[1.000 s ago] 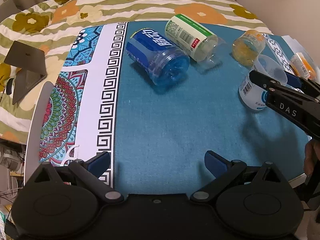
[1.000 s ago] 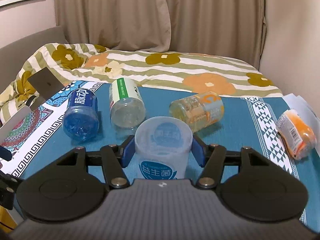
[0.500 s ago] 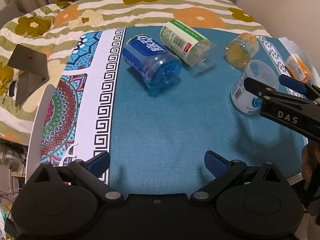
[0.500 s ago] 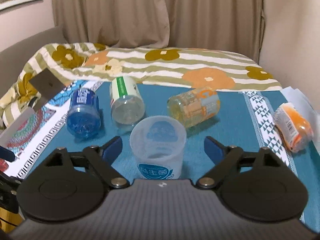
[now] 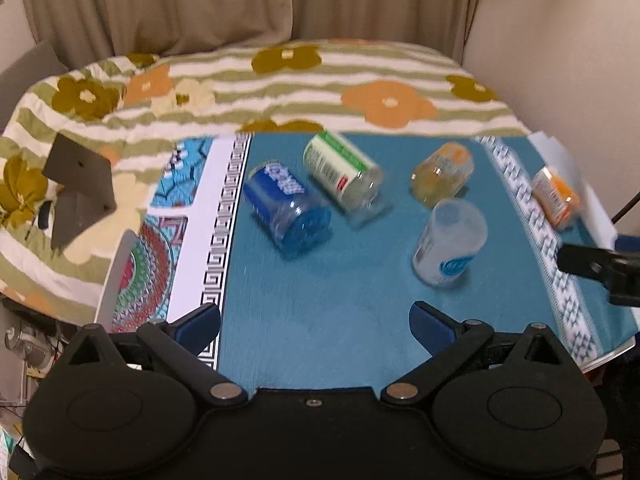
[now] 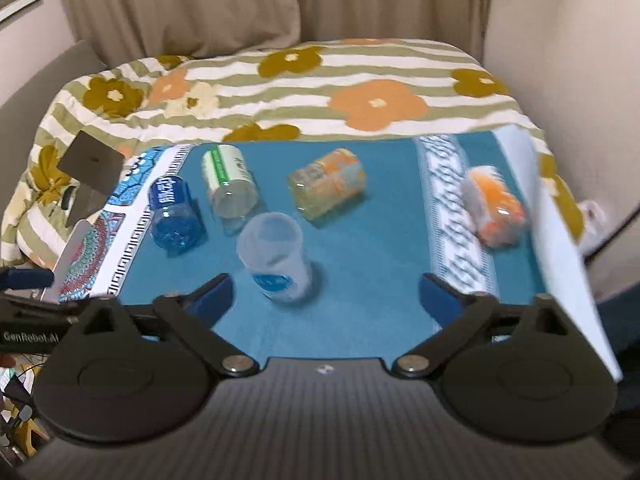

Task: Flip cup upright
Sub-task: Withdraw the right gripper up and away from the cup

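A clear plastic cup (image 6: pixel 276 258) with a blue label stands upright, mouth up, on the teal cloth; it also shows in the left wrist view (image 5: pixel 450 248). My right gripper (image 6: pixel 326 294) is open and empty, drawn back from the cup, which stands just ahead of its left finger. My left gripper (image 5: pixel 314 322) is open and empty over the near part of the cloth, left of the cup. The tip of the right gripper shows at the right edge of the left wrist view (image 5: pixel 600 268).
Several cups lie on their sides: a blue one (image 5: pixel 288 208), a green-labelled one (image 5: pixel 344 174), a yellow-orange one (image 5: pixel 442 172) and an orange one (image 5: pixel 556 196) near the right edge. A flowered blanket (image 5: pixel 280 88) lies behind. A grey stand (image 5: pixel 78 188) is at left.
My right gripper opened, let go of the cup and pulled back and up. The cup stays upright on the cloth. My left gripper also pulled back and tilted up.
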`<state>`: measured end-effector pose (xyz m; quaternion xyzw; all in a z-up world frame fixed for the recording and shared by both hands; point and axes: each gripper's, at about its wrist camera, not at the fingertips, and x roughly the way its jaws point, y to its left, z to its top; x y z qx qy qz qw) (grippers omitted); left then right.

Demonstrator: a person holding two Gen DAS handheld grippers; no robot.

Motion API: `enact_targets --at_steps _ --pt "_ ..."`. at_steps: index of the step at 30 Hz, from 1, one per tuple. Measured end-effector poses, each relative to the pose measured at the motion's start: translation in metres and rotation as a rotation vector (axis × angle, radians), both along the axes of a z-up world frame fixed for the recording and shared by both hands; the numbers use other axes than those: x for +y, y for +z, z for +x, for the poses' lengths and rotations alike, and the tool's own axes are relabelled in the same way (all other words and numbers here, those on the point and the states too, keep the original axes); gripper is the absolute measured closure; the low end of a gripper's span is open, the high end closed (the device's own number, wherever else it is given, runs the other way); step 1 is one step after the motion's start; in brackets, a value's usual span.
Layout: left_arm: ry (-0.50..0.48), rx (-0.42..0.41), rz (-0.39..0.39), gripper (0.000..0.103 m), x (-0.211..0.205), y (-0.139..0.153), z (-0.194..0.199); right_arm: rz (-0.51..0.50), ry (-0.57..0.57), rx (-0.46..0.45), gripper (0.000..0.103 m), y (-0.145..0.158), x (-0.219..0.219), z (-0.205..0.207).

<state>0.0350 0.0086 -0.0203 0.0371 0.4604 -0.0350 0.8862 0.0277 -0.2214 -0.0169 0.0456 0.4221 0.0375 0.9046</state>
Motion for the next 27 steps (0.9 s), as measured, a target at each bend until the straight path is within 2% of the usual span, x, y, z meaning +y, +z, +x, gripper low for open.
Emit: enact_targets --at_steps 4,11,27 --pt "0.0 -0.052 0.013 0.001 -0.005 0.009 -0.01 -0.052 -0.024 0.027 0.0 0.011 -0.013 -0.013" --pt "0.021 -0.079 0.011 0.001 -0.006 0.009 -0.022 -0.058 -0.05 0.098 0.0 0.002 -0.025 -0.025" --pt "0.008 -0.123 0.03 0.001 -0.014 0.013 -0.032 -0.056 -0.066 0.116 0.0 -0.006 -0.025 -0.029"
